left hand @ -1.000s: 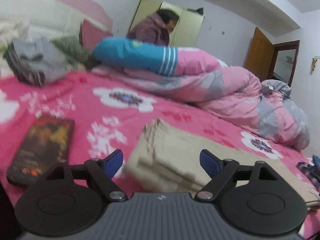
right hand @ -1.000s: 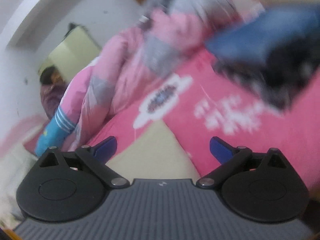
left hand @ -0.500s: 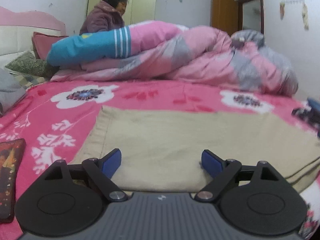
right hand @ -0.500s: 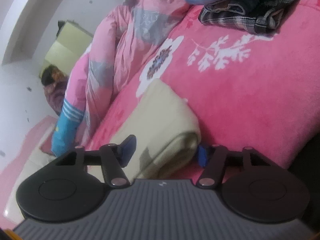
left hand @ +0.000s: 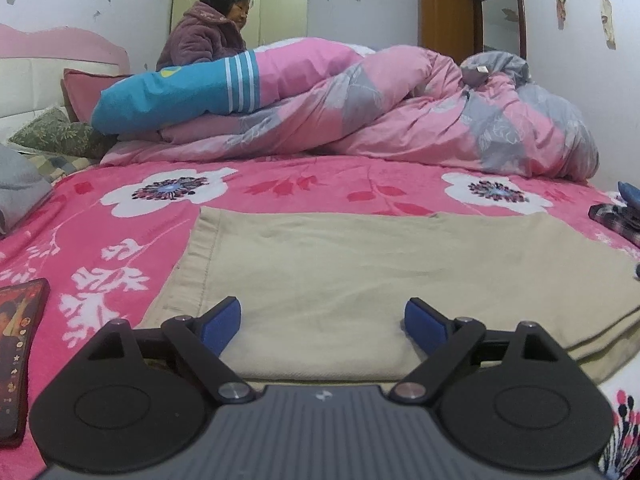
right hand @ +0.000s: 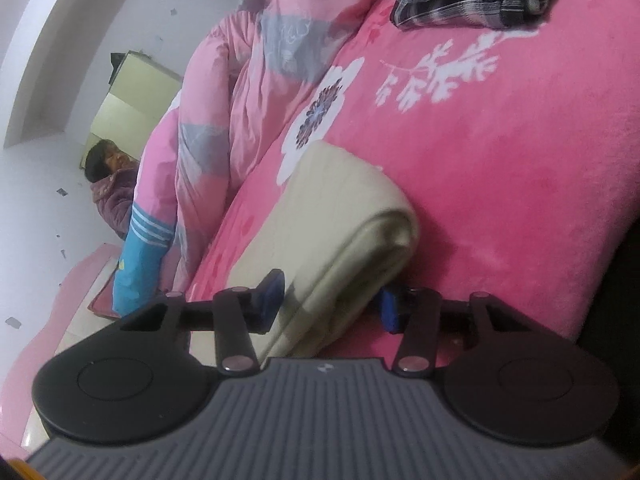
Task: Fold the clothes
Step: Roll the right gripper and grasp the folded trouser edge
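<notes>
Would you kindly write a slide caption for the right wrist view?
Right claw closing on the rolled end of beige folded trousers lying on a pink floral bedspread.

Beige folded garment on hot-pink bedspread with white flowers.

Phone at 8 o'clock cut by the left wrist view's edge, grey garment at 9 and plaid clothes at 3 likewise cropped; beige garment near edge hidden behind gripper body; person lower half behind quilt.
</notes>
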`<state>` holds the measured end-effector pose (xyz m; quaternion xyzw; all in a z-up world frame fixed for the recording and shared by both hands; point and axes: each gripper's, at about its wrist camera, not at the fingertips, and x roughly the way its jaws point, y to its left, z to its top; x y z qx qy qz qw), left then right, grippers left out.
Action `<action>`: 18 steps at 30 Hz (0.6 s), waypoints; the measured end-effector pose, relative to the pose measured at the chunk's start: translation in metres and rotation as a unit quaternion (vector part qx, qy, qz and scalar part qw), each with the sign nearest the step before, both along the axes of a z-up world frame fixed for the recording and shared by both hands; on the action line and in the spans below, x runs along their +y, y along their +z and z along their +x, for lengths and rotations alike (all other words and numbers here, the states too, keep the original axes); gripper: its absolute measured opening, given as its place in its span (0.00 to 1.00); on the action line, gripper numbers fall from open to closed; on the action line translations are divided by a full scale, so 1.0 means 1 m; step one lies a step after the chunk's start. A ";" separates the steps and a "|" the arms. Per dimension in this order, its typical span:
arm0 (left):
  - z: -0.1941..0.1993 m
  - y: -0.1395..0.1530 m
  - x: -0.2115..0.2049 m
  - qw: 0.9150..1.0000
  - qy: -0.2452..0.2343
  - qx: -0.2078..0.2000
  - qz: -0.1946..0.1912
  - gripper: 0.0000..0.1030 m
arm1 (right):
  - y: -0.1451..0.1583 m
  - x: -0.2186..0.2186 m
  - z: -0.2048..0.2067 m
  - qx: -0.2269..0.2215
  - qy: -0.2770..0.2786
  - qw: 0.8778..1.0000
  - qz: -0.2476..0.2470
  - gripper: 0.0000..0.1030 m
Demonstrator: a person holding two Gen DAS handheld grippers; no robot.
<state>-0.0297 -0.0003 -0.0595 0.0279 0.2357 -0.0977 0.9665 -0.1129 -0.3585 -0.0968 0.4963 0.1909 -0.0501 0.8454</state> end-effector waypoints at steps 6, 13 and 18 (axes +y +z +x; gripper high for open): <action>0.015 0.009 -0.003 0.999 -0.010 0.049 0.013 0.91 | -0.004 -0.011 0.026 -0.019 -0.012 0.999 0.036 0.47; 0.026 0.010 -0.009 0.996 -0.014 0.084 0.025 0.96 | 0.008 0.013 0.021 0.004 0.039 0.999 -0.025 0.47; 0.028 0.012 -0.010 0.995 -0.016 0.095 0.027 0.96 | 0.004 -0.004 0.038 0.000 0.002 1.000 0.004 0.36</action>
